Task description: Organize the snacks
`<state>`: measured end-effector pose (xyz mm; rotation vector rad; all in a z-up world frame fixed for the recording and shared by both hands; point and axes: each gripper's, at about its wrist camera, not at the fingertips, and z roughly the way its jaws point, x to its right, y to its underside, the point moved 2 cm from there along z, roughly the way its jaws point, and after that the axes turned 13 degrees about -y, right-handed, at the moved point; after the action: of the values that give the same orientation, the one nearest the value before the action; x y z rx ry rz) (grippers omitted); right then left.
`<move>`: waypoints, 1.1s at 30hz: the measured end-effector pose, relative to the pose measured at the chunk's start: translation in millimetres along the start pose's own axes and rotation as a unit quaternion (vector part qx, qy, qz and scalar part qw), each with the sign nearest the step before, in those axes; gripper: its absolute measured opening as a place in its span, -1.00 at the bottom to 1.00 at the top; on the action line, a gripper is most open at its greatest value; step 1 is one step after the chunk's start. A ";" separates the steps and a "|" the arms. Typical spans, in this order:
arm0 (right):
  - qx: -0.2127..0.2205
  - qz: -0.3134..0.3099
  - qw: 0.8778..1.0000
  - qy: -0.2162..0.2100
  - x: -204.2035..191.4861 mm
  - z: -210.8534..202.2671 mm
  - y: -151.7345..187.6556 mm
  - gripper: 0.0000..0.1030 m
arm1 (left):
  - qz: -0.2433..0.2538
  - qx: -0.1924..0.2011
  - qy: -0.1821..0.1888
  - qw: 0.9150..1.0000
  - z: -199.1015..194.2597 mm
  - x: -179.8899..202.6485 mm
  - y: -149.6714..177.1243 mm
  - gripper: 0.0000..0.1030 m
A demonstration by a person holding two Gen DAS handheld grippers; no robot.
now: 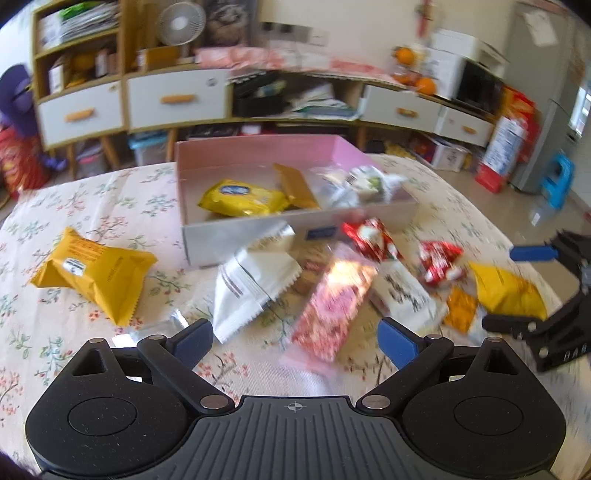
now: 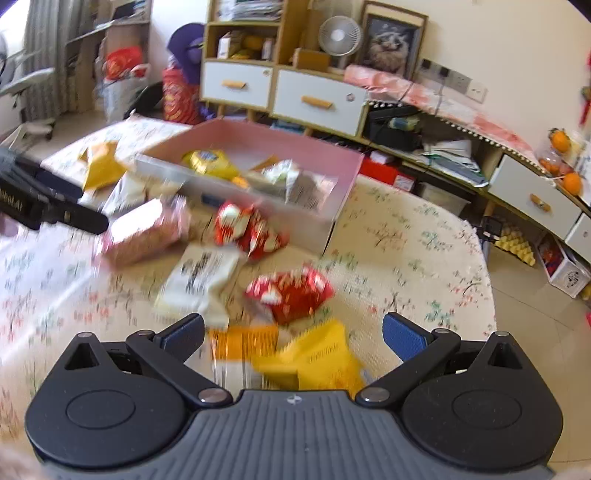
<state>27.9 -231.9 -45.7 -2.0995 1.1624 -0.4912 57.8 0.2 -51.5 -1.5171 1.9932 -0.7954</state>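
Left gripper (image 1: pixel 295 341) with jaws spread wide, nothing clamped; the blurred lower end of a pink pack (image 1: pixel 334 306) lies in the gap between its blue pads (image 1: pixel 194 341), which do not press on it. Right gripper (image 2: pixel 293 338) likewise spread wide and gripping nothing, poised over a yellow pack (image 2: pixel 317 356) and an orange pack (image 2: pixel 243 341) that lie on the table between and below its fingers.

Box (image 1: pixel 258 236), pink inside and pale outside, stands open on a floral tablecloth (image 1: pixel 110 199). Inside it: a yellow bag (image 1: pixel 243 197) toward the left, a gold bar (image 1: pixel 295 184) in the middle, and pale wrapped packs (image 1: pixel 360 182) toward the right.

Loose snacks lie on the cloth in front of the box. A large yellow pouch (image 1: pixel 92 273) sits well apart to the left. A white pouch (image 1: pixel 251 291) lies near the box front, beside the pink pack. A white pack with dark lettering (image 2: pixel 201 277) lies beside two red packs (image 2: pixel 251 229), (image 2: pixel 291 291); the first red pack is just beside the box wall.

Background: cabinets with white drawers (image 2: pixel 317 99), a small fan (image 2: pixel 339 36), oranges (image 2: pixel 570 182)
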 end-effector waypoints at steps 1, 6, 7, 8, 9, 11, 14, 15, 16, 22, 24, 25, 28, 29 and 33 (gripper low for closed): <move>-0.001 0.002 1.000 -0.006 0.1 -1.1 4.0 1.00 | 0.006 -0.004 0.006 1.000 1.3 0.6 4.6 0.88; 0.007 0.013 1.000 -0.028 3.8 -7.3 14.8 1.00 | 0.029 -0.010 0.032 0.999 3.3 6.2 23.2 0.88; 0.010 0.015 0.999 -0.027 5.3 -8.7 15.7 1.00 | 0.034 -0.008 0.036 0.999 3.1 7.5 25.4 0.88; 0.014 0.020 0.999 -0.026 7.6 -9.8 16.0 1.00 | 0.038 -0.006 0.040 0.998 2.9 9.0 26.9 0.88; 0.017 0.026 0.999 -0.025 10.9 -10.7 17.0 1.00 | 0.041 -0.004 0.044 0.998 2.9 10.3 27.4 0.88; 0.026 0.047 0.998 -0.021 18.6 -12.2 18.0 1.00 | 0.048 0.003 0.054 0.997 2.8 13.7 27.4 0.87; 0.036 0.076 0.996 -0.020 30.2 -12.9 18.8 1.00 | 0.052 0.010 0.062 0.997 4.5 18.1 26.1 0.85; 0.034 0.081 0.996 -0.022 32.6 -11.9 19.9 1.00 | 0.053 0.012 0.059 0.997 5.5 19.4 25.9 0.84; 0.029 0.083 0.996 -0.025 35.1 -11.0 20.8 1.00 | 0.053 0.016 0.052 0.997 6.7 20.5 25.1 0.84; 0.021 0.078 0.996 -0.028 47.8 -13.2 25.2 0.99 | 0.044 0.028 0.048 0.997 13.7 23.4 15.4 0.65; 0.017 0.085 0.996 -0.034 52.7 -13.0 28.2 0.98 | 0.046 0.028 0.048 0.997 16.6 24.8 13.0 0.53; 0.013 0.086 0.996 -0.035 54.2 -12.5 29.6 0.94 | 0.046 0.028 0.047 0.997 18.1 26.0 11.7 0.52; 0.000 0.080 0.996 -0.029 56.1 -9.3 34.4 0.88 | 0.053 0.034 0.048 0.997 19.5 30.4 8.5 0.51; -0.004 0.077 0.997 -0.027 56.5 -8.5 36.0 0.84 | 0.057 0.037 0.049 0.997 19.1 31.7 7.1 0.51; -0.006 0.070 0.997 -0.028 56.0 -8.7 38.6 0.78 | 0.081 0.050 0.058 0.994 17.1 39.9 1.8 0.51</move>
<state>29.4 -297.0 -67.2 -2.0118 1.2725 -0.3585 58.7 -40.5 -66.6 -1.2603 2.0958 -0.9191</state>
